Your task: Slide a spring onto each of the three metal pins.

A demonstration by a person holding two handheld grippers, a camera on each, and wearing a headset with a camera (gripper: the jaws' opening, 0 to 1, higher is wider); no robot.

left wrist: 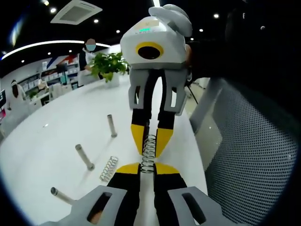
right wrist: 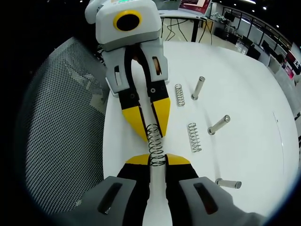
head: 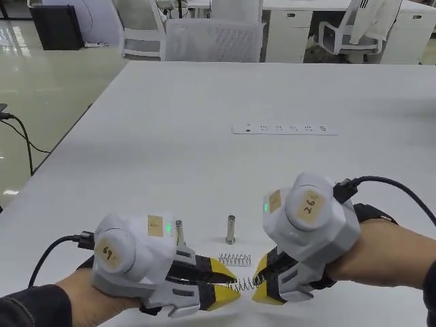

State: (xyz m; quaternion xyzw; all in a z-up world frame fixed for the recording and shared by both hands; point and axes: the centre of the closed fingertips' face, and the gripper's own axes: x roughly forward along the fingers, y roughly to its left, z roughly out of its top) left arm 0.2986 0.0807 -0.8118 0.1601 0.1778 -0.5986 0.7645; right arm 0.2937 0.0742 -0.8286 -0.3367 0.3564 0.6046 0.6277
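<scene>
Between the yellow tips low in the head view, a spring (head: 243, 285) is hanging level just above the white table (head: 286, 177). The left gripper (head: 227, 286) is pinching one end and the right gripper (head: 261, 285) the other, each pair of fingers pressing close on the coils. Just above it in that frame a loose spring (head: 235, 259) is lying flat, with a pin (head: 231, 229) standing upright beyond it. A second pin (head: 180, 231) is showing half cut off behind the left gripper's white body. The right gripper view is adding a second loose spring (right wrist: 179, 94) in its upper middle and a third pin (right wrist: 229, 183) at lower right. Fisheye bending is making it hard to tell whether that third pin is standing straight. A mesh chair back (right wrist: 61, 117) is filling the left of that view, and a power strip (head: 284, 129) is lying higher up the table in the head view.
</scene>
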